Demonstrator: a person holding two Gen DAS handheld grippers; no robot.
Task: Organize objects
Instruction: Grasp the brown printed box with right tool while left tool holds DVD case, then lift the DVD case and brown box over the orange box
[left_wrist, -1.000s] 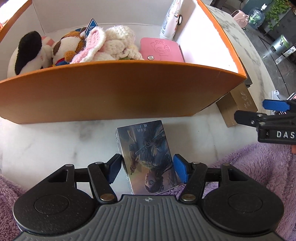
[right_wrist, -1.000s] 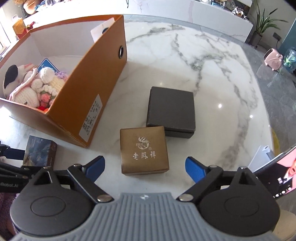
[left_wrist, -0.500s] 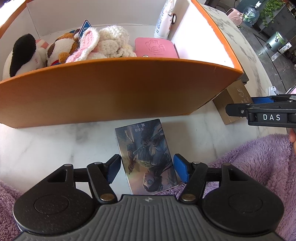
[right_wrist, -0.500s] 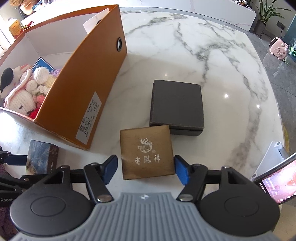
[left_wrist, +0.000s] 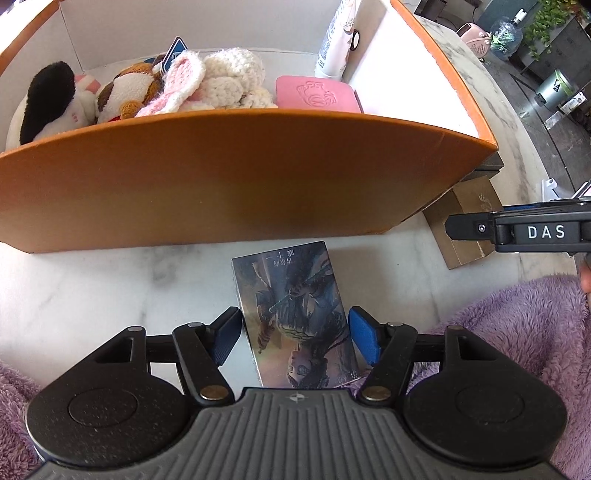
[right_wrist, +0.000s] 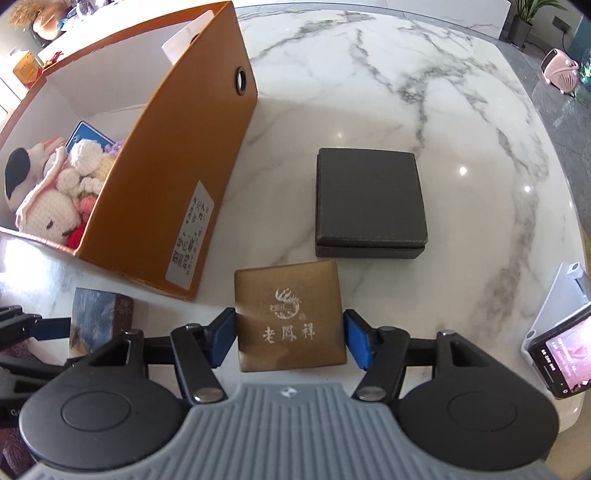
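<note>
Ur L gripper (left_wrist: 293, 334) released round card box (left_wrist: 295, 314), bottom edge hidden | R gripper (right_wrist: 290, 338) clenched on gold box (right_wrist: 290, 314) | toys (left_wrist: 110, 92) upper left, half hidden behind orange bin (left_wrist: 221, 177) wall

Bright daylight, glare spots on the marble table (right_wrist: 461, 110), fisheye-bent edges.

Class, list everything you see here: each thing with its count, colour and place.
table: 1, white marble, under everything
orange box: 1, orange, on table
plush toys: several, mixed, inside orange box
pink case: 1, pink, inside orange box
bottle: 1, white, orange box's corner
card box: 1, dark print, before orange box
brown box: 1, brown, beside orange box
black box: 1, black, behind brown box
phone: 1, lit, table's right edge
sleeve: purple fleece, near edge
left gripper: black, blue pads, astride card box
right gripper: same, jaws just closed onto brown box
</note>
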